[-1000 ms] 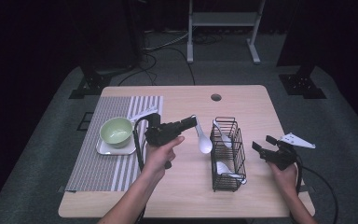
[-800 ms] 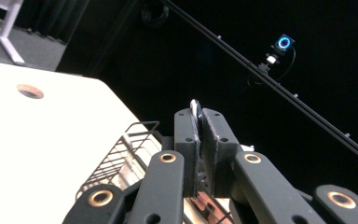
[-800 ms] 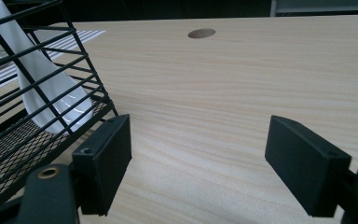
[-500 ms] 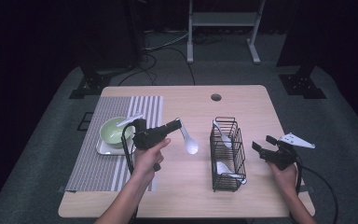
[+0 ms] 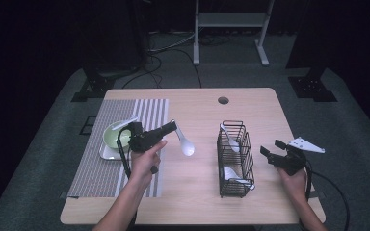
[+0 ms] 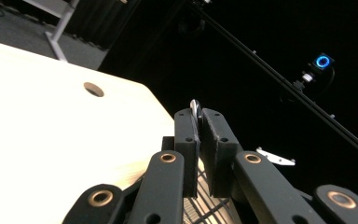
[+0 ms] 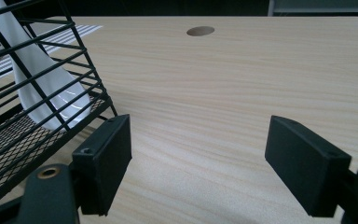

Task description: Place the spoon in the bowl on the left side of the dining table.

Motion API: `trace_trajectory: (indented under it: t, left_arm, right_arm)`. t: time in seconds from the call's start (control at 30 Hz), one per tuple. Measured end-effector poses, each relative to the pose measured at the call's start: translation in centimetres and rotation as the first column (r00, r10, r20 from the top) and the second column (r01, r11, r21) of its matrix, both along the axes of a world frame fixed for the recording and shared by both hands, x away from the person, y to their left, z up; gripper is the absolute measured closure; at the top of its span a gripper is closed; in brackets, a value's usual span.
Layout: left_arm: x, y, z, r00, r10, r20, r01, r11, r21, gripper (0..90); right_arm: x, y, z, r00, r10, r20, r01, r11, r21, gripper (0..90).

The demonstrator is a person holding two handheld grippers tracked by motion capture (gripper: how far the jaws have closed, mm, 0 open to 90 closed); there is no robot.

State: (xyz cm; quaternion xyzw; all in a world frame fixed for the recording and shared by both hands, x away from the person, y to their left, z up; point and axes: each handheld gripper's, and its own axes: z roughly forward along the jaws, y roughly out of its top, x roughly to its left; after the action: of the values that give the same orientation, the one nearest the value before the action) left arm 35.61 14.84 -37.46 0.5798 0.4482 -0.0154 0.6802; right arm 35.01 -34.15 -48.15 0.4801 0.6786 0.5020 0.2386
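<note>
Clamped on the handle of a white spoon (image 5: 183,142), the left gripper (image 5: 170,127) has carried it leftward from the wire basket (image 5: 234,159) toward the green bowl (image 5: 115,137), so placing looks next; the right gripper (image 5: 271,150) waits wide open.

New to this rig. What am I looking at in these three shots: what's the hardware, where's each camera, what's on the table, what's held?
No robot arm here: a person holds a handheld two-jaw gripper in each hand. The high view looks down on the table from above the person's side. The other two cameras ride on the grippers and look along their black jaws.

On the table: a striped mat with a green bowl on a white dish, and a black wire basket with white spoons inside.

The left gripper is shut on a white spoon, held above the table between mat and basket. The right gripper is open, holding nothing, just right of the basket.
</note>
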Motion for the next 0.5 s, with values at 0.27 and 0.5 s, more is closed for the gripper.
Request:
trace_trajectory:
  t: [0.27,0.5]
  left_arm:
    - [0.5,1.5,-0.9,0.9992,0.036,-0.017,-0.036,0.9993,0.009,85.0]
    - [0.9,3.0,-1.4,0.9966,0.075,-0.034,-0.075,0.9971,0.009,85.1]
  right_arm:
    - [0.0,0.0,0.0,1.0000,-0.008,0.000,0.008,1.000,-0.009,21.5]
    - [0.0,0.2,0.0,0.9999,-0.010,-0.003,0.010,1.000,-0.019,21.5]
